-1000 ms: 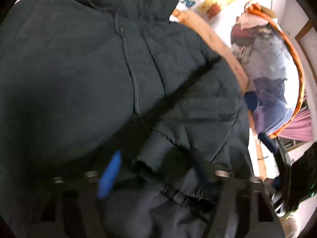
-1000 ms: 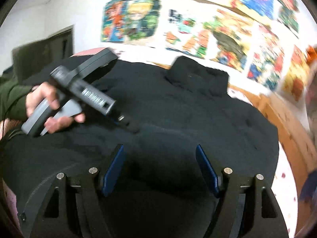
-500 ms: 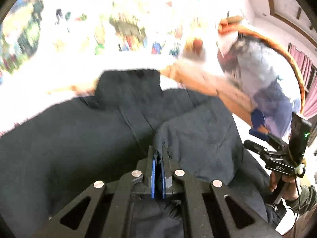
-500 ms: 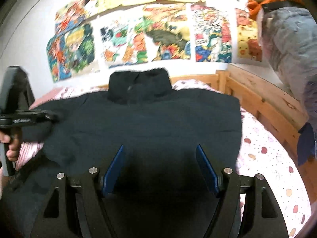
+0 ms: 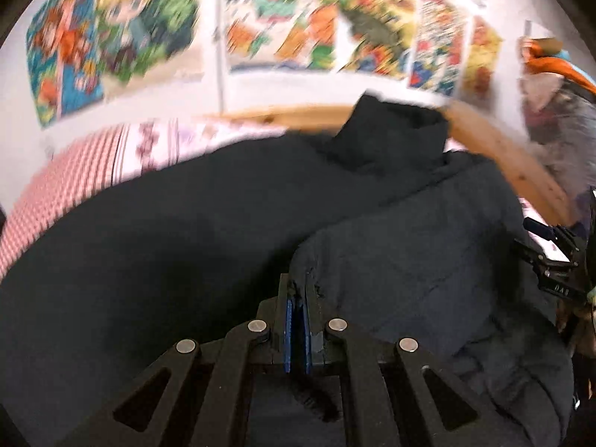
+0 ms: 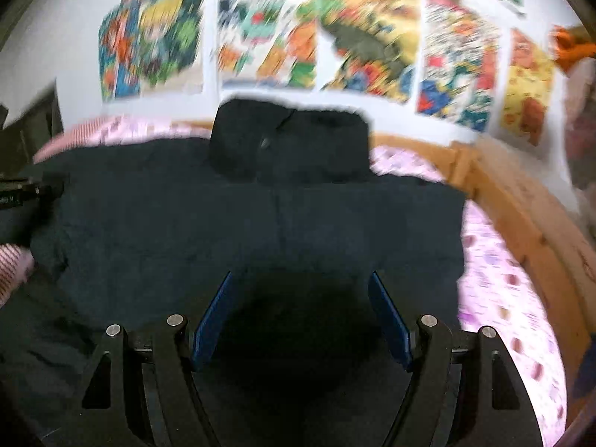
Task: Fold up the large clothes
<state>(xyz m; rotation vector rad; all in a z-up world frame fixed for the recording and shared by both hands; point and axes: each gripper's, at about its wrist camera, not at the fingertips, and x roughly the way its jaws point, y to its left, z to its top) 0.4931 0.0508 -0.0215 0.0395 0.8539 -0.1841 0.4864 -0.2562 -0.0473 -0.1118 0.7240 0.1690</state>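
Note:
A large black padded jacket (image 5: 167,246) lies spread on a bed, collar (image 5: 395,134) toward the wall. My left gripper (image 5: 297,290) is shut on a fold of the jacket's sleeve or hem (image 5: 391,260) and holds it lifted over the body. In the right wrist view the jacket (image 6: 260,231) lies flat, zip down the middle, collar (image 6: 290,141) at the top. My right gripper (image 6: 301,287) is open and empty just above the jacket's lower part. The right gripper also shows at the right edge of the left wrist view (image 5: 558,268).
The bed has a pink patterned sheet (image 6: 499,283) and a wooden frame (image 6: 529,216) on the right. Colourful posters (image 6: 372,37) cover the wall behind. A pile of clothes (image 5: 558,123) hangs at the far right. The pink sheet also shows at the left (image 5: 74,171).
My left gripper closed on the jacket's fold and has lifted and swung it leftward over the body. My right gripper stayed open and shifted over the jacket's lower middle.

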